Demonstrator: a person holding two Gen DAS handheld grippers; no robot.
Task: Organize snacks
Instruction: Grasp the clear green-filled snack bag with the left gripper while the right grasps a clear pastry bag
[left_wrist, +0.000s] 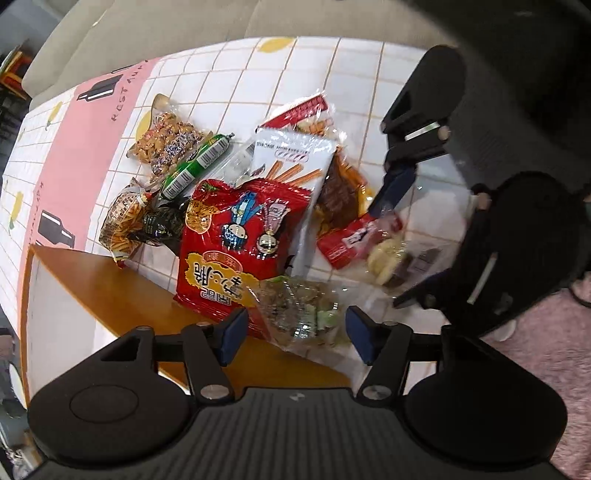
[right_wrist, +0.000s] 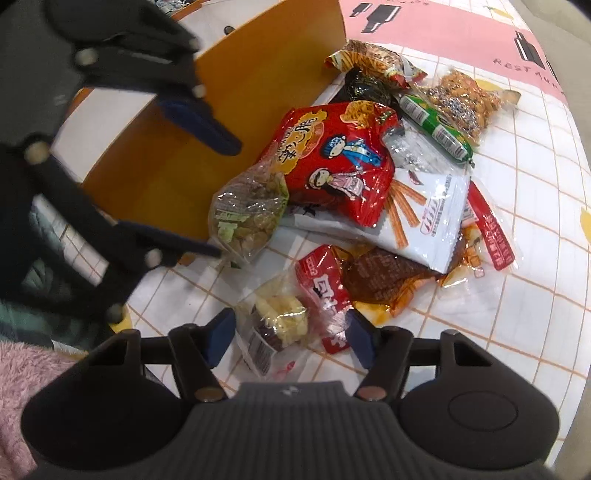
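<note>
A pile of snack packets lies on the tiled tablecloth. My left gripper (left_wrist: 295, 334) is open, its fingers on either side of a clear bag of green-and-brown snacks (left_wrist: 301, 310), which leans on the orange box (left_wrist: 110, 288). A big red cartoon packet (left_wrist: 240, 240) lies behind it. My right gripper (right_wrist: 290, 338) is open around a clear packet with yellow pieces and a red label (right_wrist: 291, 317). The right gripper shows in the left wrist view (left_wrist: 397, 251); the left gripper shows in the right wrist view (right_wrist: 229, 199).
A white stick-snack packet (left_wrist: 291, 158), a green sausage (left_wrist: 197, 166), a peanut bag (left_wrist: 166, 142), a striped packet (left_wrist: 123, 218) and a brown oily packet (right_wrist: 384, 277) lie nearby. A sofa (left_wrist: 147, 33) is behind the table; a pink rug (left_wrist: 535, 369) is beside it.
</note>
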